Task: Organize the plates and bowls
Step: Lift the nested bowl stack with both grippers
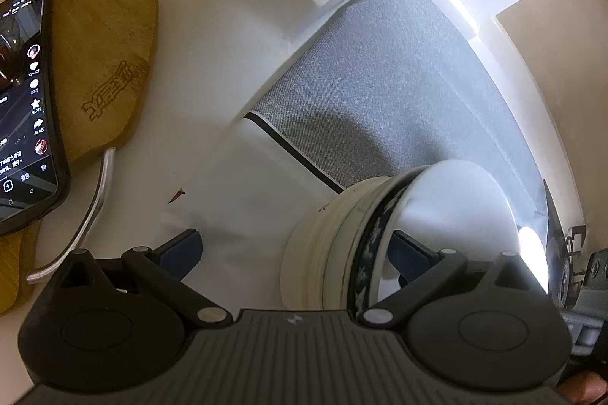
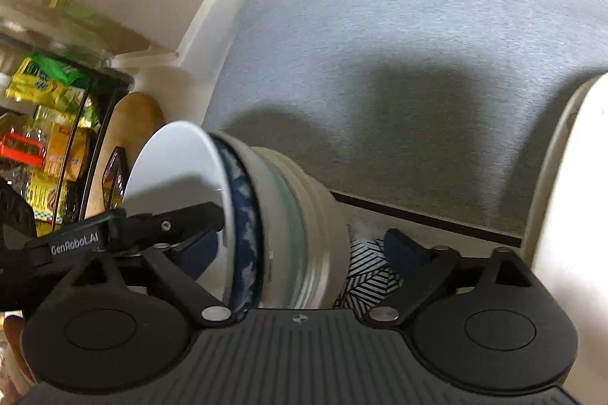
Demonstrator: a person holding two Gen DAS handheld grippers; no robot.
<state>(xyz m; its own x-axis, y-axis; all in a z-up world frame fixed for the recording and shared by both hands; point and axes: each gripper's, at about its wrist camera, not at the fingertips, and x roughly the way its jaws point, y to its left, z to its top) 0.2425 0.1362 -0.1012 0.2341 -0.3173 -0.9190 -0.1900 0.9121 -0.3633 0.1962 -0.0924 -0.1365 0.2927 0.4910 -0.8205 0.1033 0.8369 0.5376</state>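
A stack of nested bowls (image 1: 334,245), white with a blue-patterned one on top, is held tipped on its side over a grey mat (image 1: 380,82). My left gripper (image 1: 300,249) is open, its fingers wide around the stack, the right finger inside the top bowl. In the right wrist view the same stack (image 2: 273,222) lies between my right gripper's (image 2: 300,249) open fingers, the left finger inside the bowl beside the other gripper's finger (image 2: 182,215). Whether either gripper grips the stack I cannot tell.
A wooden cutting board (image 1: 95,36) with a lit phone (image 1: 22,101) on it lies at left, with a metal handle (image 1: 95,200) beside it. A white rounded object (image 2: 570,215) stands at right. A shelf with yellow packets (image 2: 49,139) is at far left.
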